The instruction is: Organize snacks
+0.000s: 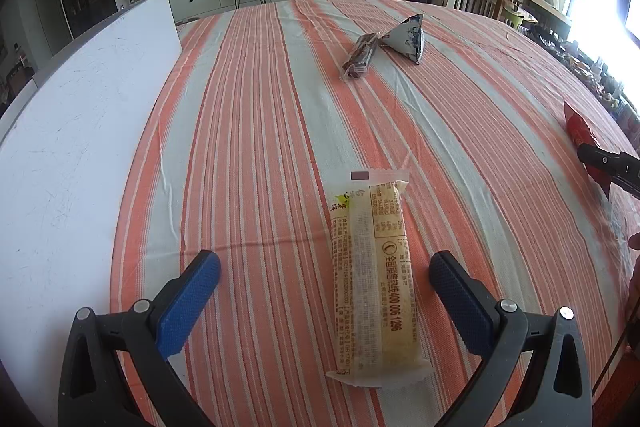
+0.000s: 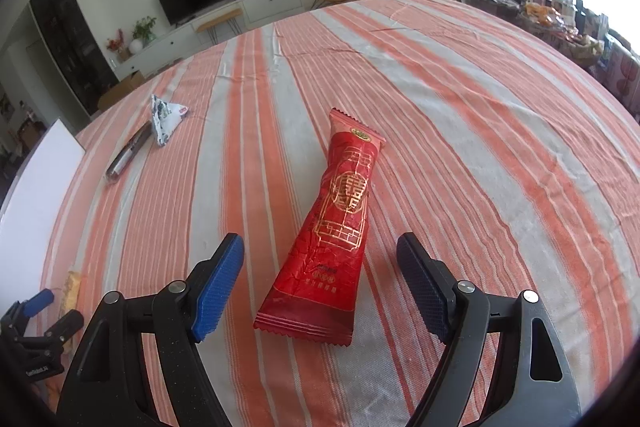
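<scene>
A long yellow snack packet [image 1: 370, 277] lies on the striped tablecloth between the open fingers of my left gripper [image 1: 324, 279]; the pads do not touch it. A red snack packet [image 2: 334, 231] lies between the open fingers of my right gripper [image 2: 320, 267], also untouched. The red packet's tip [image 1: 578, 129] and the right gripper show at the right edge of the left wrist view. Farther off lie a dark brown bar [image 1: 360, 57] and a white-and-blue triangular packet [image 1: 408, 37]; both also show in the right wrist view, the bar [image 2: 128, 153] and the triangle [image 2: 164, 121].
A white board [image 1: 80, 131] lies flat along the left side of the table. The orange-and-white striped cloth [image 1: 248, 131] covers the table. Beyond it stand a TV cabinet, an orange chair and a cluttered wooden table.
</scene>
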